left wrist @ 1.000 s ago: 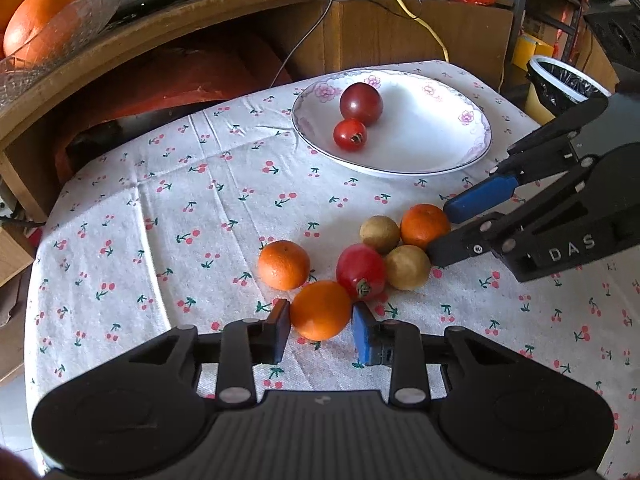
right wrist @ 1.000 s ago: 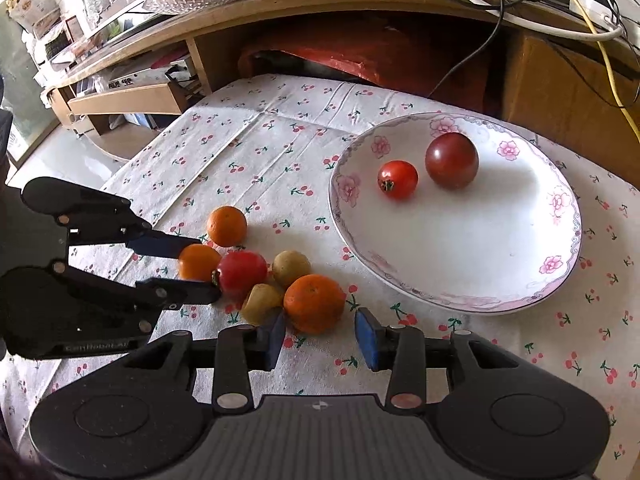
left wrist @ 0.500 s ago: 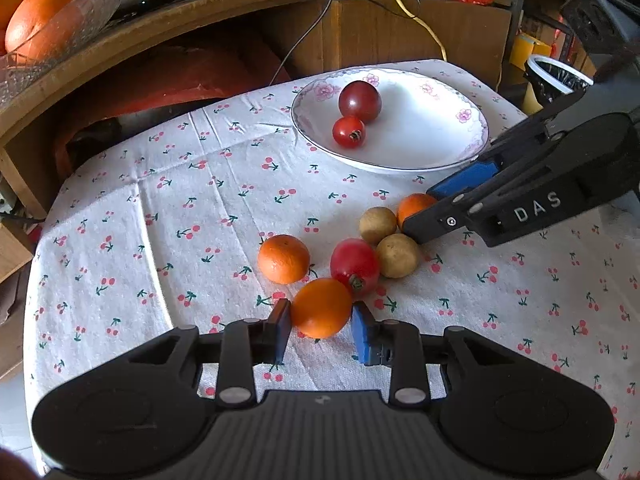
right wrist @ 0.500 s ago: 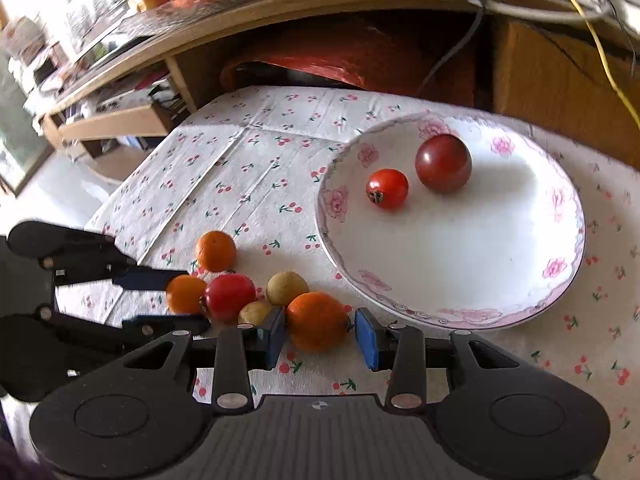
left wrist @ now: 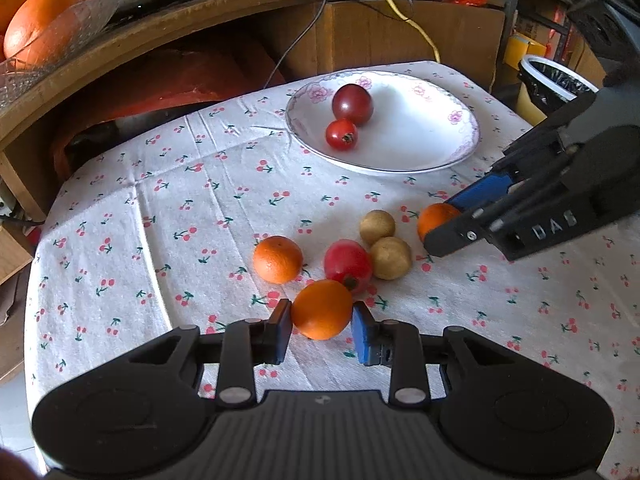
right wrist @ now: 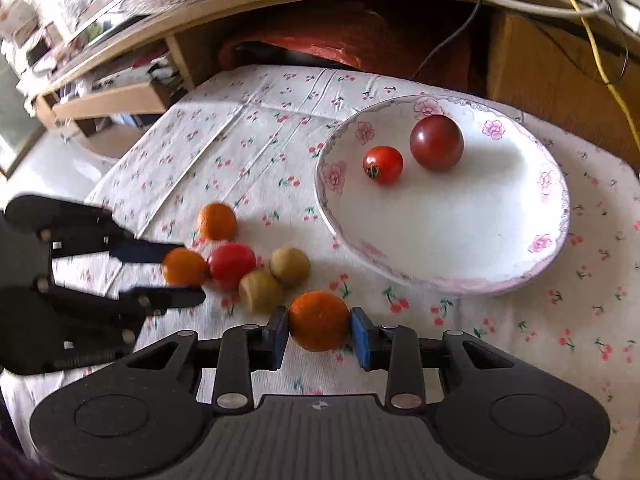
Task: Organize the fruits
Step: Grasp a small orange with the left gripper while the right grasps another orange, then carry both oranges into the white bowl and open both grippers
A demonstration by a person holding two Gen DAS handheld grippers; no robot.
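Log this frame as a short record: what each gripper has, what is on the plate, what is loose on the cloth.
left gripper: fingers either side of an orange, touching it
right gripper: fingers closed on another orange
plate: small red tomato, dark red tomato
loose on tablecloth: third orange, red tomato, two tan round fruits
lifted or not: cannot tell
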